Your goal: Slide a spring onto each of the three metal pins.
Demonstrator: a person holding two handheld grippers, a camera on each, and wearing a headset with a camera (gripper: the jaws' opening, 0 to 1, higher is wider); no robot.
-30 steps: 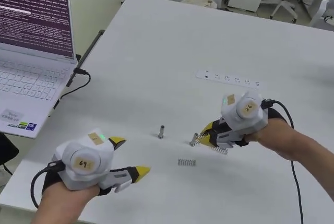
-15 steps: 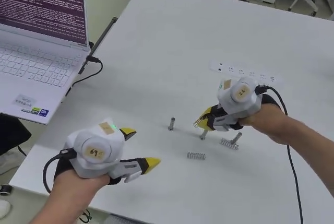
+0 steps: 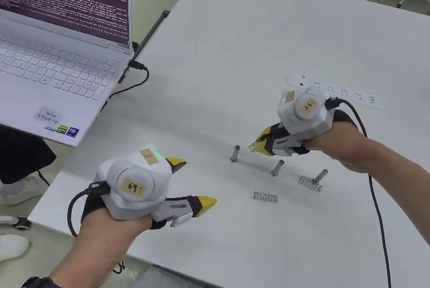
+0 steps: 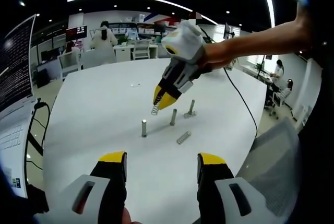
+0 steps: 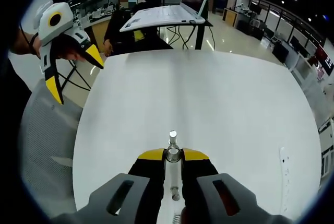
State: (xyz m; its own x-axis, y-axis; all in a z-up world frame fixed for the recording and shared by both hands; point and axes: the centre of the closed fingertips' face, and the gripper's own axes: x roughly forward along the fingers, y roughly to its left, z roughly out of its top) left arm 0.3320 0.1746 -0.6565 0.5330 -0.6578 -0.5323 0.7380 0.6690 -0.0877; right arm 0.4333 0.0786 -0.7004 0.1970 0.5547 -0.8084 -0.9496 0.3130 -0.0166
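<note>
Three short metal pins stand on the white table: left pin (image 3: 235, 154), middle pin (image 3: 277, 167), right pin (image 3: 321, 176). My right gripper (image 3: 259, 146) is shut on a spring (image 3: 253, 146), held above the table between the left and middle pins. In the right gripper view the spring (image 5: 173, 154) sits end-on between the jaws, with a pin (image 5: 172, 136) just beyond it. One loose spring (image 3: 265, 197) lies in front of the pins, another spring (image 3: 309, 182) beside the right pin. My left gripper (image 3: 191, 182) hovers open at the near left, nothing between its fingertips (image 4: 112, 157).
An open laptop (image 3: 60, 66) sits at the far left with a cable (image 3: 131, 86) running from it. A white power strip (image 3: 336, 92) lies behind the pins. The table's near edge (image 3: 134, 261) runs just under my left hand.
The right gripper has lifted with a spring and shifted from the middle pin toward the left pin. The left gripper stays open in place. The head camera has moved.
</note>
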